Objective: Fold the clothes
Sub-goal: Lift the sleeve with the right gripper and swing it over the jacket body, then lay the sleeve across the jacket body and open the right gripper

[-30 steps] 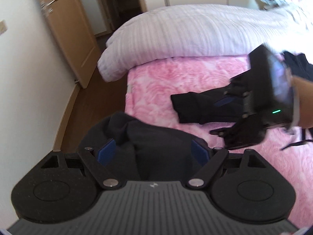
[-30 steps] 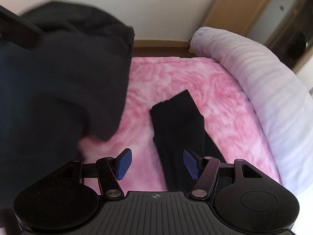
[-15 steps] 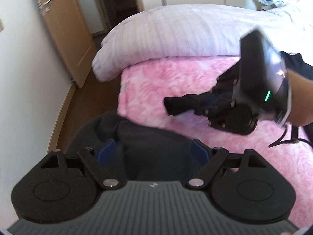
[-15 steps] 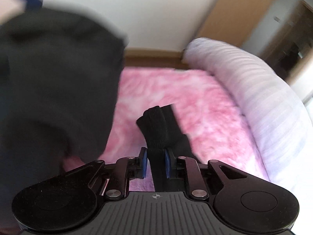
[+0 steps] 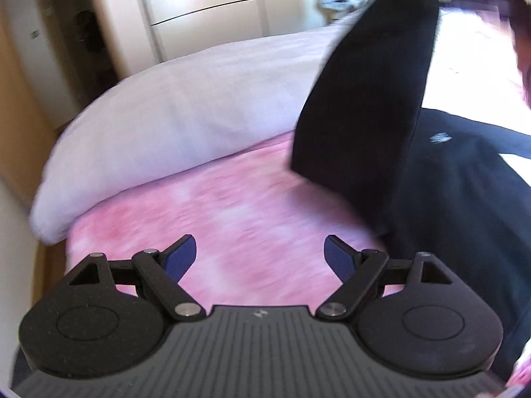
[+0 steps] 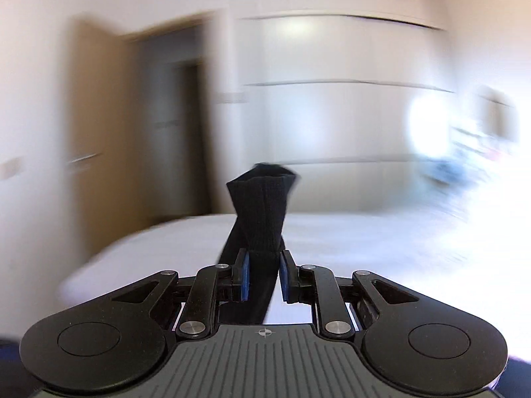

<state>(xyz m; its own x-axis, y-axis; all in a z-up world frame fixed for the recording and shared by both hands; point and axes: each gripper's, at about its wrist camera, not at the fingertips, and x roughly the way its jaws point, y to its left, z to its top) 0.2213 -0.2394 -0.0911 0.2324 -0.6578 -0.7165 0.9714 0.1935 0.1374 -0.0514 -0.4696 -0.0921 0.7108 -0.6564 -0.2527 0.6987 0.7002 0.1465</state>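
A: Right gripper (image 6: pixel 264 273), lower centre of its view: blue pads pinching a dark ribbed garment (image 6: pixel 262 214), the cuff end poking up past the fingers. Gripped near one end, likely so the rest hangs straight for folding.

B: Left view agrees. The same dark cloth hangs at upper right, clear of the pink blanket (image 5: pixel 212 212). Left gripper (image 5: pixel 260 260) spread wide, nothing between the pads.

A: Room to work?

B: Blanket bare mid-frame. White duvet (image 5: pixel 179 106) borders it above; a person's dark top (image 5: pixel 464 205) crowds the right edge. Both views blurred.
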